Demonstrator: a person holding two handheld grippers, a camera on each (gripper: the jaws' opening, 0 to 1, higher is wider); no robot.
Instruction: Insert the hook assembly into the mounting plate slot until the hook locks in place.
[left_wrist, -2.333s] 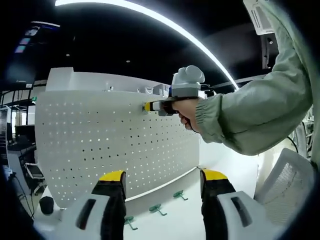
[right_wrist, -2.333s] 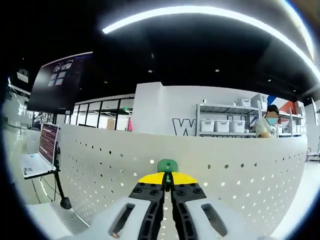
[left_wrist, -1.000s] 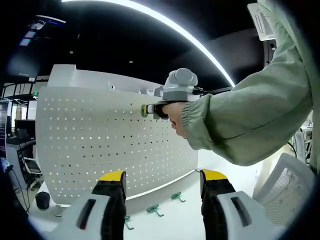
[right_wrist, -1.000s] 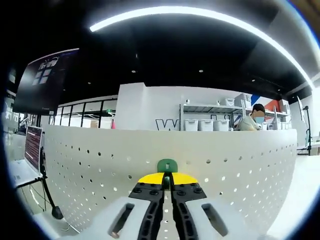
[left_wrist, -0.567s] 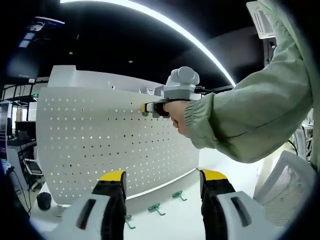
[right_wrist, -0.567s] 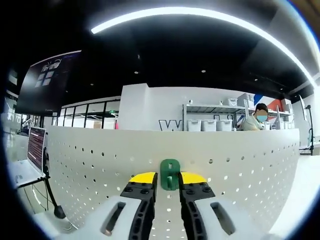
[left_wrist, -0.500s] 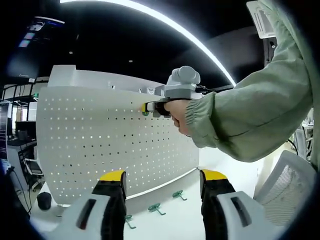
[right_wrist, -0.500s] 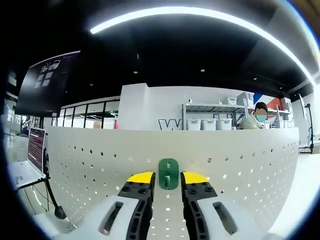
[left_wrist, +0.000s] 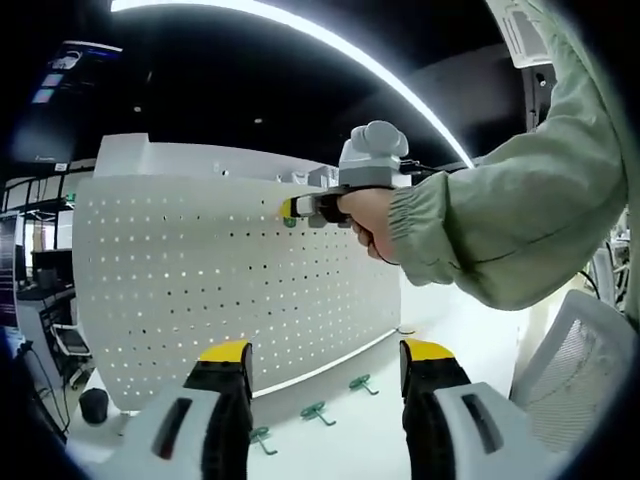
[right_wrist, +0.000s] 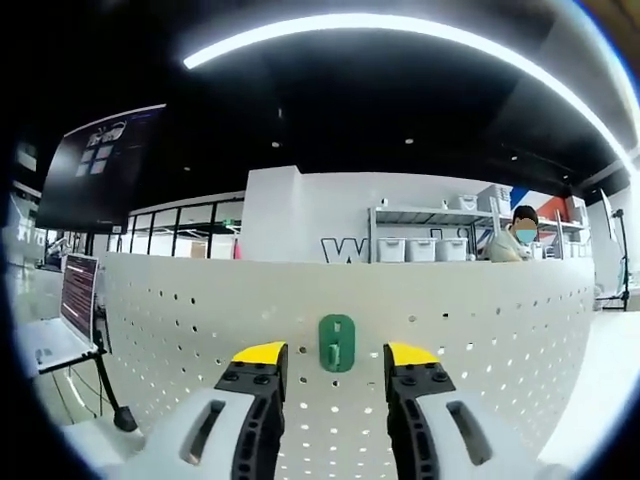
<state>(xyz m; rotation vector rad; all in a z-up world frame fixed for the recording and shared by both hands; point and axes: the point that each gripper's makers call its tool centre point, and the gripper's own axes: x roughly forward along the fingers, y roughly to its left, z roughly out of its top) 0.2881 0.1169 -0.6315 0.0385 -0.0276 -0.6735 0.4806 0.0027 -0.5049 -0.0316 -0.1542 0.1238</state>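
both jaws of my right gripper (right_wrist: 336, 362) stand wide apart, holding nothing, with the green hook (right_wrist: 337, 343) seated on the white pegboard (right_wrist: 470, 340) between and just beyond the yellow tips, apart from them. my left gripper (left_wrist: 326, 365) is also spread wide and empty, hanging near the table (left_wrist: 370, 440). from the left gripper view i see the right gripper (left_wrist: 292, 208) up at the pegboard (left_wrist: 180, 290), held by a hand (left_wrist: 368, 218) in a pale green sleeve (left_wrist: 510, 220). three spare green hooks (left_wrist: 318, 411) lie on the table by the board's foot.
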